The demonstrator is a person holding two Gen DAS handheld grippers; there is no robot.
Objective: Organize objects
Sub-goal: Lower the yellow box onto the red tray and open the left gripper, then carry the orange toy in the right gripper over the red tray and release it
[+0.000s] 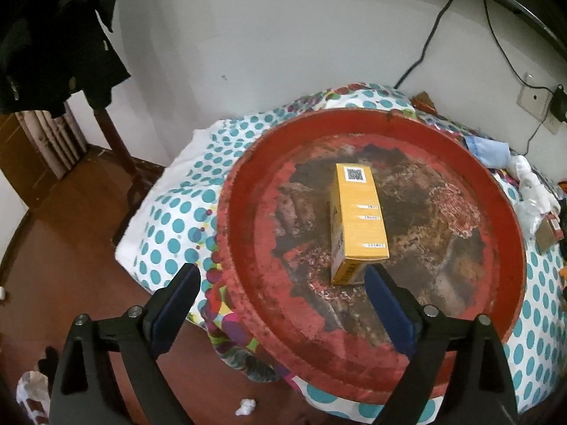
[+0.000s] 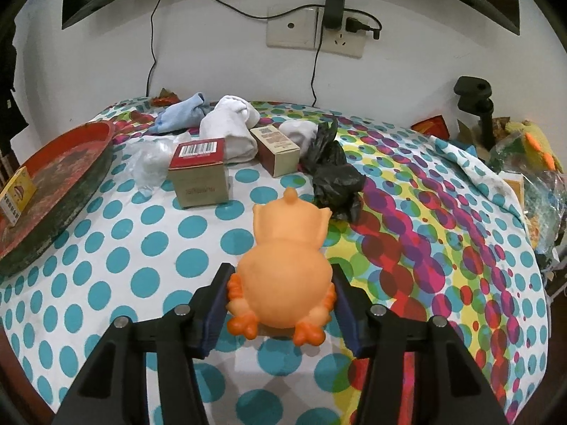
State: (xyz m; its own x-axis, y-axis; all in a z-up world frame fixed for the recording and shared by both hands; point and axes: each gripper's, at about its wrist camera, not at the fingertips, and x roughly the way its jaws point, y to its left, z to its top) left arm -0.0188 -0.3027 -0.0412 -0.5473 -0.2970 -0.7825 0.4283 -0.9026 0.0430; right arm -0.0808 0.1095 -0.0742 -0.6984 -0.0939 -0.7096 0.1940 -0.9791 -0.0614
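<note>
We count one item as sorted: the yellow box [image 1: 358, 219] lies flat near the middle of the red tray [image 1: 244, 219], which rests on the dotted bedspread [image 1: 177, 212]. The left gripper [image 1: 283, 283] hangs over the tray's near rim with its jaws spread wide and nothing between them; one fingertip sits just in front of the box's near end, and we cannot tell whether it touches.

The next item is the orange toy duck [image 2: 287, 265]. In the right wrist view it lies on the bedspread between the fingers of the right gripper [image 2: 281, 301]. The pads [image 2: 219, 304] sit against the duck's feet on both sides (a contact, not a firm clamp, as far as we can judge), so we treat the duck as gripped but not yet lifted.

Remaining items lie beyond the duck:
- a red-topped carton [image 2: 198, 173] and a brown carton [image 2: 276, 148], both near the tray's far side;
- white socks [image 2: 230, 127] and a blue sock [image 2: 180, 113], bunched near the wall;
- a crumpled black bag [image 2: 333, 173], just beside the duck's head;
- a clear plastic wrapper [image 2: 149, 163], near the tray.

We judge the task as early: one thing in, one in hand, most still loose.
</note>
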